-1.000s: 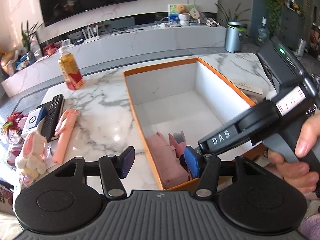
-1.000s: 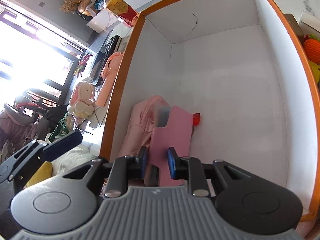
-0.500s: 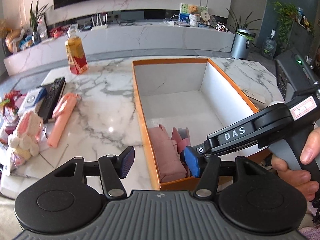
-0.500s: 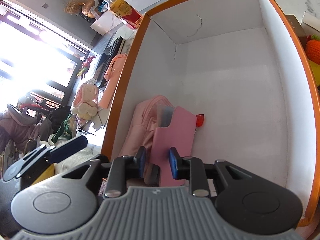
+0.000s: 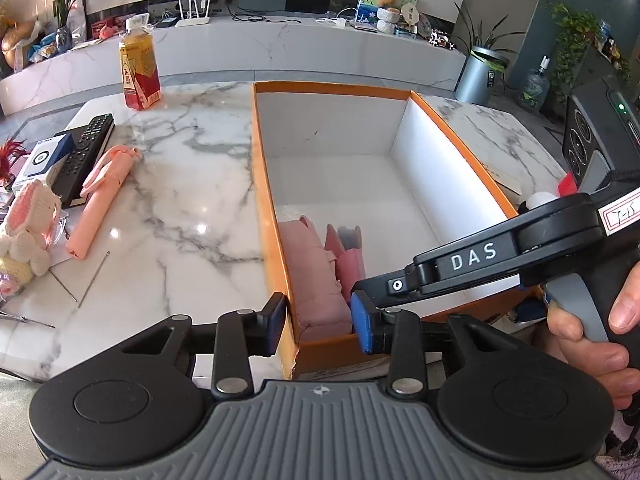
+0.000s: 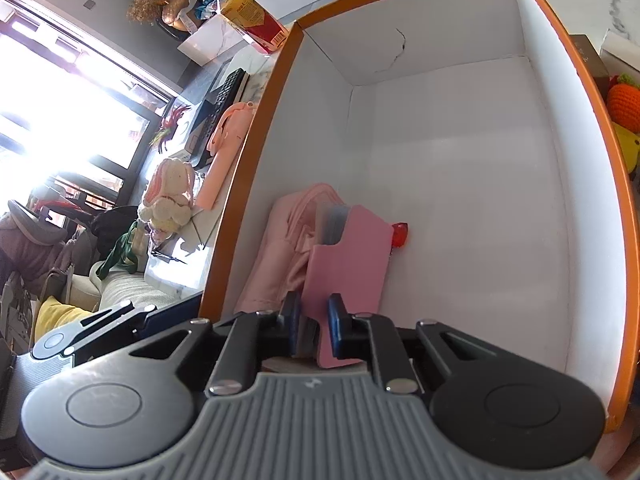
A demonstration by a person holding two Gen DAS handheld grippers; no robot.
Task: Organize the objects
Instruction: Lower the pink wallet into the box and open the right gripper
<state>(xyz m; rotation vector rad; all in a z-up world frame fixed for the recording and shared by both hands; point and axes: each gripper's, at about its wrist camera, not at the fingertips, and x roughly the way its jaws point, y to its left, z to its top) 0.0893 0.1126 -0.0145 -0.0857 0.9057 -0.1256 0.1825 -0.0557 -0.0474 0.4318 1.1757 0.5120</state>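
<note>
The right gripper reaches down into a big box with white walls and an orange rim, and its jaws have just been closing, with a flat pink case between the blue pads. A soft pink bag lies beside the case, and a small red thing peeks out behind it. Outside the box, a bunny toy sits on the table.

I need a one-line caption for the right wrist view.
Right gripper shut on a pink card holder beside a pink pouch inside the orange-rimmed box.
</note>
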